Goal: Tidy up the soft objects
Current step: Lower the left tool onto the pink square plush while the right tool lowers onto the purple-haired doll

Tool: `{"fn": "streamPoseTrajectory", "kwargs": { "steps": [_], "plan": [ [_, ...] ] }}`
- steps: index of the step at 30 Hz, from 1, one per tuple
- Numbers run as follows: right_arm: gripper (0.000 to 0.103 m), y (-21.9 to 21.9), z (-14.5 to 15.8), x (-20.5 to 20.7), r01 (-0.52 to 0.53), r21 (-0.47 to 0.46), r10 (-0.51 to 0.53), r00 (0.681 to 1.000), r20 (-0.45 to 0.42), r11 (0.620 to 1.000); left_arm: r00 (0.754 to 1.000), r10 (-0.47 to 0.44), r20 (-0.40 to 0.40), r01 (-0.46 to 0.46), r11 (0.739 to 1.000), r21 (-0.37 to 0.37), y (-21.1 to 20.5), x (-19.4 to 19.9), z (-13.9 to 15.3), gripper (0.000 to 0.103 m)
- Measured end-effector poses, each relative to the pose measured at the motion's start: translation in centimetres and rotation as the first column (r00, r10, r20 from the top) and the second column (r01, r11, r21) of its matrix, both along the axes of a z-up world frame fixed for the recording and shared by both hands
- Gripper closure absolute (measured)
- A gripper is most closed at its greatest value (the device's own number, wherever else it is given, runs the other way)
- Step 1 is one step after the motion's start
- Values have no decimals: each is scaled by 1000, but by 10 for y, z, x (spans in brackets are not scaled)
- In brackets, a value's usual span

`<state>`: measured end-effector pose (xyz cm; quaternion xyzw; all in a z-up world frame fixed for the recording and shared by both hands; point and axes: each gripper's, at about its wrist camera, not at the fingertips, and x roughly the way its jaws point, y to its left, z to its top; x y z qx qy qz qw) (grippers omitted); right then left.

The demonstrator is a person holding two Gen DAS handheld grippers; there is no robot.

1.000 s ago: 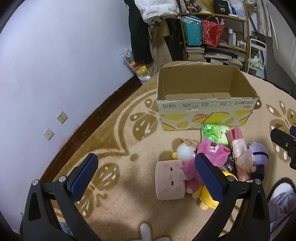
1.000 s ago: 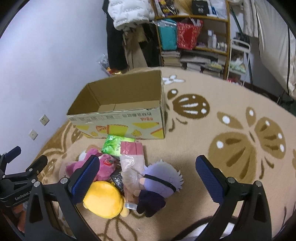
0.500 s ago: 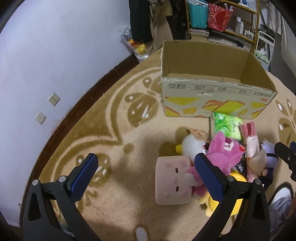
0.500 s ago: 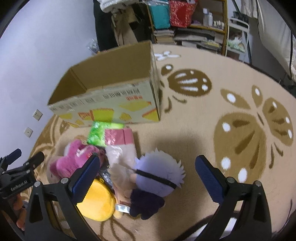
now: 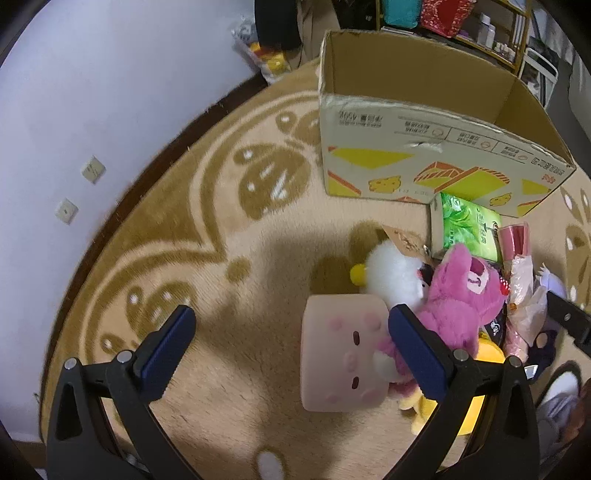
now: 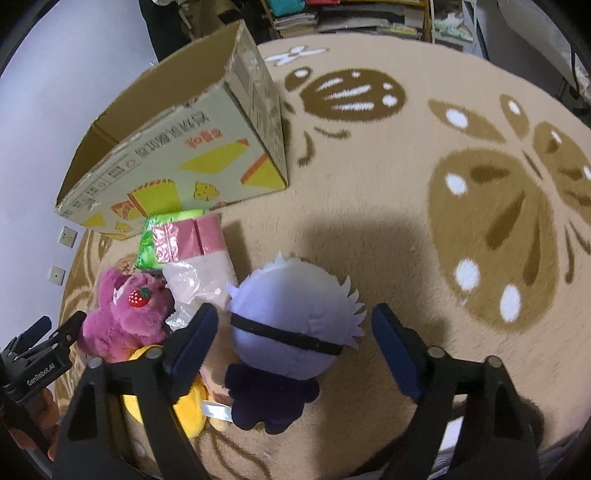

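A pile of soft toys lies on the rug before an open cardboard box (image 5: pixel 424 110), seen also in the right wrist view (image 6: pixel 177 144). My left gripper (image 5: pixel 291 343) is open above a pink square plush (image 5: pixel 340 350), its right finger over the plush's edge. Beside it are a white plush (image 5: pixel 391 273), a magenta bear (image 5: pixel 461 295) and a yellow plush (image 5: pixel 484 362). My right gripper (image 6: pixel 295 343) is open with its fingers on either side of a lilac-haired doll (image 6: pixel 291 314). The magenta bear (image 6: pixel 125 314) and yellow plush (image 6: pixel 188 410) lie left of the doll.
A green packet (image 5: pixel 469 225) and a pink wrapped pack (image 6: pixel 195 243) lie between the toys and the box. A purple wall with sockets (image 5: pixel 92 170) runs along the left. Shelves (image 5: pixel 461 22) stand behind the box. Patterned beige rug (image 6: pixel 480 206) spreads to the right.
Both grippers have moved down and forward toward the toy pile. The right gripper now straddles the lilac-haired doll; the left one has come close over the pink square plush.
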<state>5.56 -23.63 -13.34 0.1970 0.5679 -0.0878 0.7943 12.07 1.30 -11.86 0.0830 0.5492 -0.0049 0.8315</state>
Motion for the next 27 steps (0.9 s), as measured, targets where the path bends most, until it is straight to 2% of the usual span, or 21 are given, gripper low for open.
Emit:
{"fn": "streamPoseTrajectory", "kwargs": {
  "steps": [9, 14, 16, 19, 23, 25, 27],
  "plan": [
    [20, 7, -13, 6, -5, 21, 6, 999, -35, 1000, 995, 19, -102, -30, 993, -110, 7, 5, -11, 0],
    [22, 6, -17, 7, 5, 48, -4, 999, -35, 999, 990, 25, -140, -43, 990, -132, 9, 6, -17, 1],
    [22, 4, -18, 6, 16, 65, -13, 999, -41, 998, 985, 24, -168, -51, 986, -159, 10, 6, -22, 6],
    [22, -1, -22, 6, 37, 94, -32, 998, -51, 995, 981, 16, -194, -60, 973, -223, 13, 7, -25, 20],
    [25, 0, -22, 5, 30, 95, -26, 998, -49, 995, 978, -1, -209, -63, 952, -298, 14, 7, -28, 47],
    [32, 1, -22, 5, 19, 96, -16, 999, -40, 995, 980, 0, -201, -62, 950, -305, 13, 7, -26, 52],
    [33, 3, -20, 4, 12, 91, -9, 999, -36, 996, 982, -2, -190, -57, 951, -304, 13, 6, -25, 57]
  ]
}}
